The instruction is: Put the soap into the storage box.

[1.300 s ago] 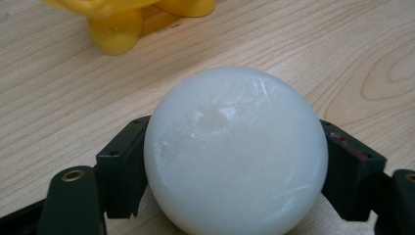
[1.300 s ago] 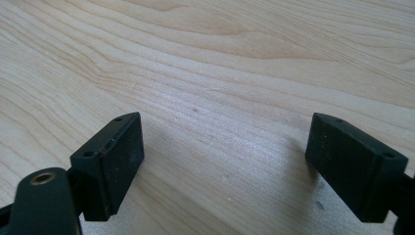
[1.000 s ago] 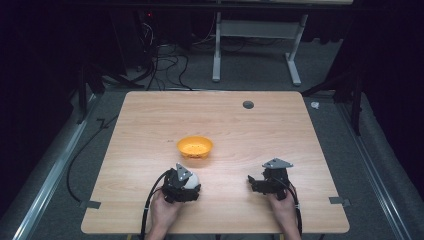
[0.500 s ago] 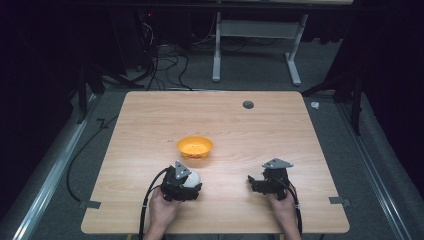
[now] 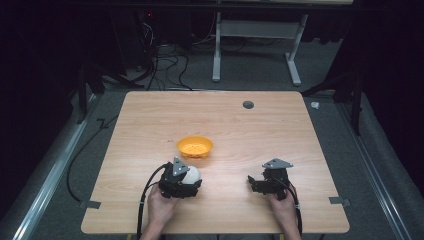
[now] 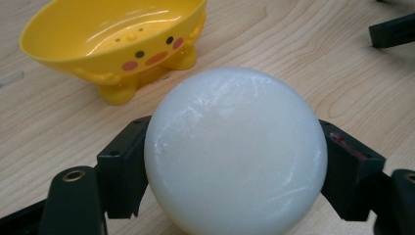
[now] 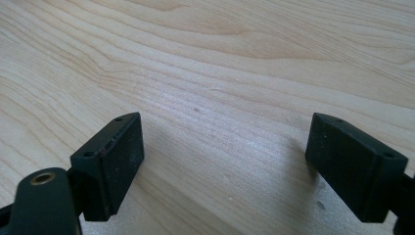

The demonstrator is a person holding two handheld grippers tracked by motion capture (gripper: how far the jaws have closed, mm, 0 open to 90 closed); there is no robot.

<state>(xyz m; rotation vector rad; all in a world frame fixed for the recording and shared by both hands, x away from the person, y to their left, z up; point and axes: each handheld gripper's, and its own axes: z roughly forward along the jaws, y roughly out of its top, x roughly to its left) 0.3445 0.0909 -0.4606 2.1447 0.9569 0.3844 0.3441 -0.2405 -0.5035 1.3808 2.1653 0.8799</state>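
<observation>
1. Two grippers sit near the front edge of the worktop [image 5: 150, 120] in the high view. The left gripper [image 5: 186, 179] holds a white ball [image 5: 193, 173] just in front of a yellow bowl [image 5: 195, 147]. The right gripper [image 5: 254, 181] rests well apart from both.
2. Left gripper view: both jaws are clamped on the white ball [image 6: 236, 152], one on each side. The yellow bowl [image 6: 115, 41], bearing a painted face, stands just beyond, apart from the ball.
3. Right gripper view: the jaws of the right gripper [image 7: 235, 156] stand wide apart over bare worktop [image 7: 220, 63], gripping nothing.
</observation>
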